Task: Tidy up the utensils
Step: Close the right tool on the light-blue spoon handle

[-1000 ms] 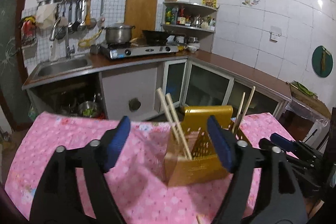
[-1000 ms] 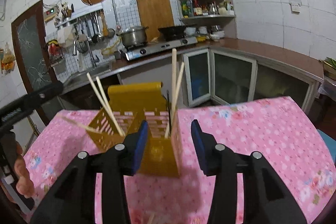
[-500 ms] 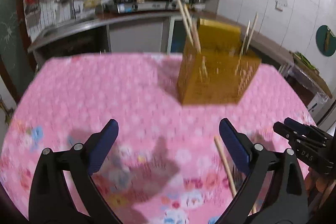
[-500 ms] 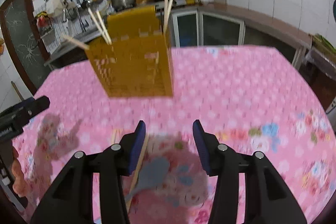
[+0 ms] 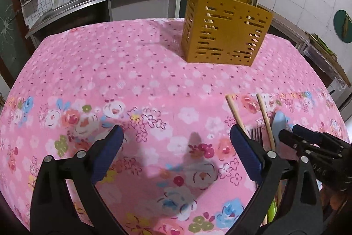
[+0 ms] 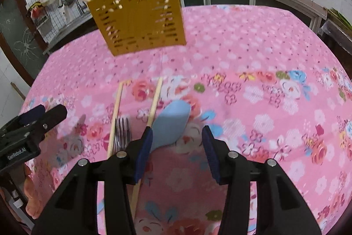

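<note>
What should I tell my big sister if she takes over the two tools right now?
Left tool: open, empty, above the pink cloth.
Right tool: open, empty, over the blue spoon.
Done: several chopsticks stand in the yellow holder at the far side.
Left: two chopsticks, a fork and the blue spoon lie side by side on the cloth near the right tool. Probably take the spoon next.

The right gripper (image 6: 177, 139) hangs open above a pale blue plastic spoon (image 6: 170, 124) (bowl between the pads), beside two wooden chopsticks (image 6: 155, 100) and a metal fork (image 6: 122, 131).
</note>
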Demonstrator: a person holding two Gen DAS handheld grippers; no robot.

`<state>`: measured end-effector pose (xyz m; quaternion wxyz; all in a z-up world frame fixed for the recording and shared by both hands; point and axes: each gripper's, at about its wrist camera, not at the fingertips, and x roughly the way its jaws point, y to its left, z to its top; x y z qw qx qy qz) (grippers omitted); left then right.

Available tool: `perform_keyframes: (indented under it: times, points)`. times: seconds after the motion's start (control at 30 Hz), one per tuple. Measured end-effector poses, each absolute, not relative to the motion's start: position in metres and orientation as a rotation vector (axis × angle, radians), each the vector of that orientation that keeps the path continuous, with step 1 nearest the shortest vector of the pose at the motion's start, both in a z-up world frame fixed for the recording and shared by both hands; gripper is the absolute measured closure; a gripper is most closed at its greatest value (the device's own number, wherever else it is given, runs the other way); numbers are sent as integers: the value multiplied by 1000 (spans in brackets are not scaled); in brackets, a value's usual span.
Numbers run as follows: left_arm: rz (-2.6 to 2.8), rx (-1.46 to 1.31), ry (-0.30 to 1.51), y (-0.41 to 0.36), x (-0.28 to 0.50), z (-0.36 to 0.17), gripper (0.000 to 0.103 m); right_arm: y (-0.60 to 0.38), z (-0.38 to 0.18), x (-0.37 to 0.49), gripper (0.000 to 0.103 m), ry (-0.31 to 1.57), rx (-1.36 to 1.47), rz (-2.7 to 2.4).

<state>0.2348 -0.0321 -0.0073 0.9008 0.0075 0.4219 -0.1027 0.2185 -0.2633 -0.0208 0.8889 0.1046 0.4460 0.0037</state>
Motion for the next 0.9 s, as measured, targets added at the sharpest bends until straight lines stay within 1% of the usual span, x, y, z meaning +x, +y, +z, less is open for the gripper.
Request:
perform_keyframes:
  times: [0.33,0.53,0.67,0.7,0.73,0.9]
  points:
    - [-208,33,900,-42,235,-14,9,-265,-24,220,62,978,282,-4]
    - [-203,27,910,-42,237,-17,9,-264,-26,217,62,986,348,26]
    - [-202,27,917,-44,238,-19,9,-253,-28,219,63,991,302,14]
    - [-202,27,919,-44,238,-20,9,-252,-28,221,64,993,291,11]
    - [-202,27,920,-45,238,-20,9,-250,-28,223,68,994,276,12]
    - [-204,34,920,-47,239,-19,9,-254,-27,231,69,1010,239,41]
